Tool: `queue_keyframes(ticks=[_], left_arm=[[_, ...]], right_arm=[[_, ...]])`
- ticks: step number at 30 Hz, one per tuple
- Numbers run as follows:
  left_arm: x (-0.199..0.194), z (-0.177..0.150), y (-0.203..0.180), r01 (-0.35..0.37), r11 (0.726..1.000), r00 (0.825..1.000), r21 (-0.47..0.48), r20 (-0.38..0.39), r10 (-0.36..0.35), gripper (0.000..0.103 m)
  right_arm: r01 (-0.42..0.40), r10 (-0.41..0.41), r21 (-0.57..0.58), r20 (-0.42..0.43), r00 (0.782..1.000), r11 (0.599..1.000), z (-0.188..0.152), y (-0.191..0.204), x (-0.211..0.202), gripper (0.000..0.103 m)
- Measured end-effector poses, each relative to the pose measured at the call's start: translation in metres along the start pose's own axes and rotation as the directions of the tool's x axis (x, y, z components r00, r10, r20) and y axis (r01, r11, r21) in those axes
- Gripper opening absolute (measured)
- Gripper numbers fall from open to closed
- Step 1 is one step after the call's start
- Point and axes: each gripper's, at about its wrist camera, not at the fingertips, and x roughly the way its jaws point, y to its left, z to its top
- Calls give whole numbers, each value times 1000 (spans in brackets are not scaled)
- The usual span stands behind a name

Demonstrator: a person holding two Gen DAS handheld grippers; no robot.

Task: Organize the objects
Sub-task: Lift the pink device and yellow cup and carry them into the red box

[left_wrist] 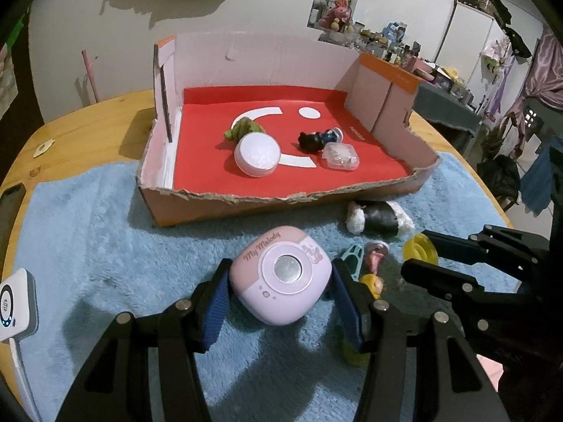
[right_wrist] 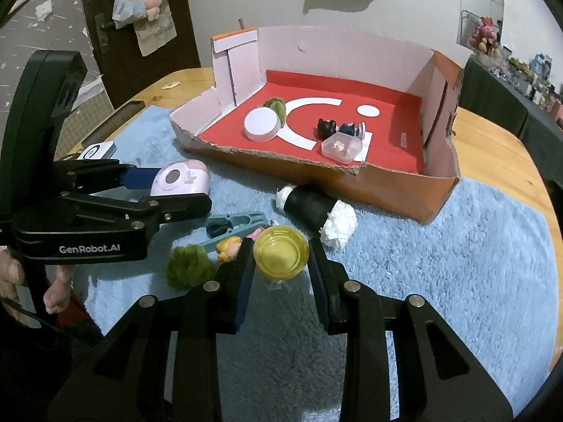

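Observation:
My left gripper (left_wrist: 279, 277) is shut on a pink and lilac My Melody case (left_wrist: 281, 276), held just above the blue rug; it also shows in the right wrist view (right_wrist: 181, 177). My right gripper (right_wrist: 281, 255) is shut on a small yellow cup (right_wrist: 280, 253), seen from the left wrist view (left_wrist: 418, 248) too. The cardboard box (left_wrist: 246, 204) with a red floor stands behind and holds a white round lamp (left_wrist: 257, 154), a green plush (left_wrist: 244, 128), a black figure (left_wrist: 311, 139) and a clear case (left_wrist: 339, 154).
On the blue rug (right_wrist: 440, 263) lie a black-and-white sushi plush (right_wrist: 316, 212), a teal clip (right_wrist: 232, 225), a small blonde figure (right_wrist: 228, 248) and a green pom-pom (right_wrist: 188, 267). A white device (left_wrist: 16, 302) sits at the left. The wooden table (right_wrist: 499, 140) edge runs right.

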Motion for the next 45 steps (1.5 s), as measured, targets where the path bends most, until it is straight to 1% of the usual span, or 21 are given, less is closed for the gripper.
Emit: queue_keyframes(ticks=[5, 16, 38, 45], left_arm=[[-5, 2, -3, 19, 1000, 1000, 4, 7, -19, 57], [-11, 10, -6, 27, 1000, 999, 12, 28, -27, 57], [-12, 41, -4, 25, 1000, 997, 16, 68, -26, 57], [-7, 50, 1, 22, 1000, 998, 3, 60, -22, 57]], right_arm=[[-8, 8, -1, 5, 1000, 1000, 2, 1, -1, 29], [-18, 18, -8, 20, 1000, 1000, 8, 2, -6, 29], [-29, 32, -43, 69, 997, 999, 36, 2, -13, 29], [-43, 45, -39, 69, 997, 998, 43, -3, -11, 29]])
